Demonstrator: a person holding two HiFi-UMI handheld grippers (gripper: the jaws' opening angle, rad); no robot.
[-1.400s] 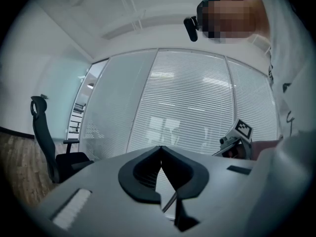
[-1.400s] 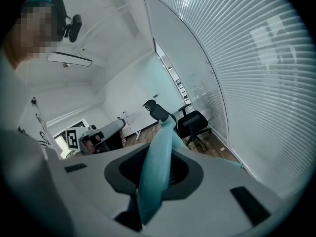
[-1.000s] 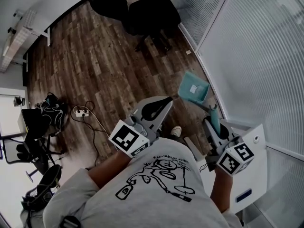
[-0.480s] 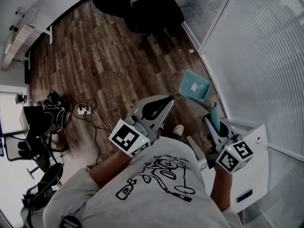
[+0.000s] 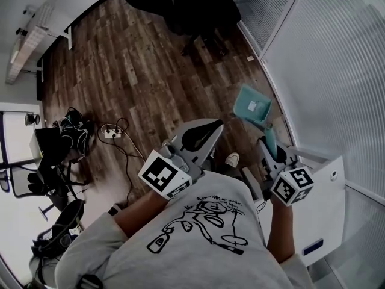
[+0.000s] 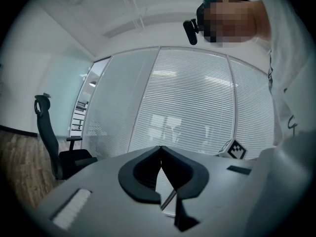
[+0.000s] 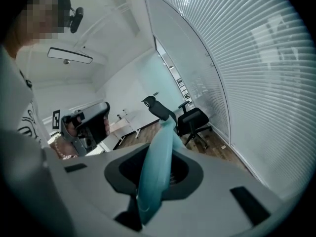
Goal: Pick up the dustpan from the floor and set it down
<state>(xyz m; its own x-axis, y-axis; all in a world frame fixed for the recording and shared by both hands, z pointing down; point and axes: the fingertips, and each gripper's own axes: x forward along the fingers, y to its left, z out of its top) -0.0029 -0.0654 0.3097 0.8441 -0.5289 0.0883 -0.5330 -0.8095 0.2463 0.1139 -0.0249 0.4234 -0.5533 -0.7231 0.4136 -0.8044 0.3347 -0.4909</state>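
At far left, a white power strip (image 5: 112,133) with trailing cables is seen on the wooden floor (image 5: 120,71), and a black office chair (image 5: 201,8) is placed at the top of the head view. Near centre, the left gripper (image 5: 210,129) is held about level above the floor; its jaws are pressed tip to tip and nothing is carried between them. A light shoe (image 5: 231,159) is visible just beside its tip. Further right, the teal dustpan (image 5: 252,106) is located close to the foot of the blinded glass wall (image 5: 325,71), with its pan tilted; whether the floor is touched cannot be told. Its handle (image 7: 157,172) is clamped between the jaws of the right gripper (image 5: 269,144), which is angled downward.
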